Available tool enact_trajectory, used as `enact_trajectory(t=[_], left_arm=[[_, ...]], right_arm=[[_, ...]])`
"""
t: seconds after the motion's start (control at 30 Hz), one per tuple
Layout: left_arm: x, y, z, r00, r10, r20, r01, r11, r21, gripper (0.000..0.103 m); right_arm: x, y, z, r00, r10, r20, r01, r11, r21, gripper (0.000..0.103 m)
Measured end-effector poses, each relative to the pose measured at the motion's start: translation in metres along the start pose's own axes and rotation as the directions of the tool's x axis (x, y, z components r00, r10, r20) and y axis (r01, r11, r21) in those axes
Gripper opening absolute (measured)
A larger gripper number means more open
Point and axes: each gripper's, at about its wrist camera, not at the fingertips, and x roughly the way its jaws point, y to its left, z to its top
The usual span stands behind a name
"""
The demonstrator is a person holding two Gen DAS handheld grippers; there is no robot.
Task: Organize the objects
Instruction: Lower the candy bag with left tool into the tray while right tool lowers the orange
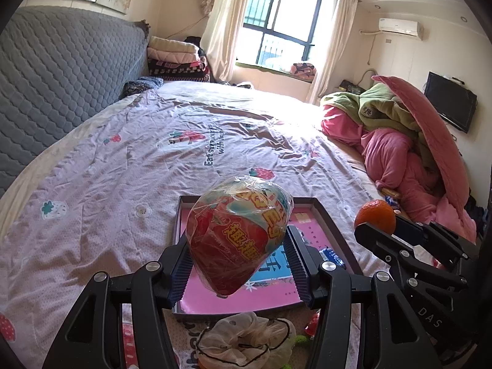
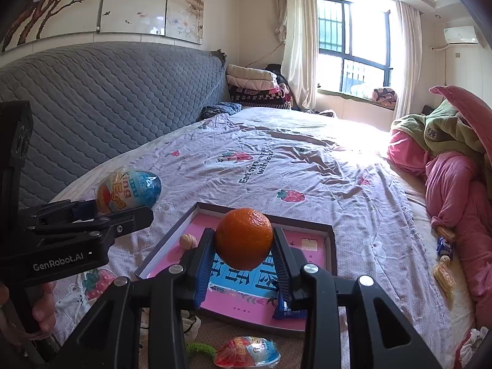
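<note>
My left gripper (image 1: 236,246) is shut on a plastic-wrapped toy egg (image 1: 236,233), red and blue, held above the shallow dark-rimmed box (image 1: 326,215) with a pink and blue floor. From the right wrist view the same egg (image 2: 129,192) and left gripper (image 2: 101,215) are at the left. My right gripper (image 2: 243,243) is shut on an orange (image 2: 244,238) above the box (image 2: 330,240). In the left wrist view the orange (image 1: 375,216) and right gripper (image 1: 378,230) are at the right. A walnut (image 2: 188,241) and a blue wrapper (image 2: 287,309) lie in the box.
A second wrapped egg (image 2: 247,352), a green curly thing (image 2: 201,349) and a cream scrunchie (image 1: 243,338) lie on the bed (image 1: 123,160) in front of the box. Snack packets (image 2: 444,264) lie beside the pink blanket pile (image 2: 455,178). A grey headboard (image 2: 107,101) is at the left.
</note>
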Motion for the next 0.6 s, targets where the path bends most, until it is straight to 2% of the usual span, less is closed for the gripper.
enact_trajectory(t=[0.23, 0.6], left_arm=[[0.031, 0.004, -0.007, 0.999, 0.021, -0.048, -0.021, 1.000, -0.005, 0.058], [0.073, 0.014, -0.033, 0.989, 0.031, -0.143, -0.034, 0.999, -0.019, 0.058]], right_arm=[[0.024, -0.004, -0.004, 0.999, 0.002, -0.036, -0.002, 1.000, 0.010, 0.037], [0.060, -0.007, -0.033, 0.992, 0.001, -0.127, 0.000, 1.000, 0.008, 0.037]])
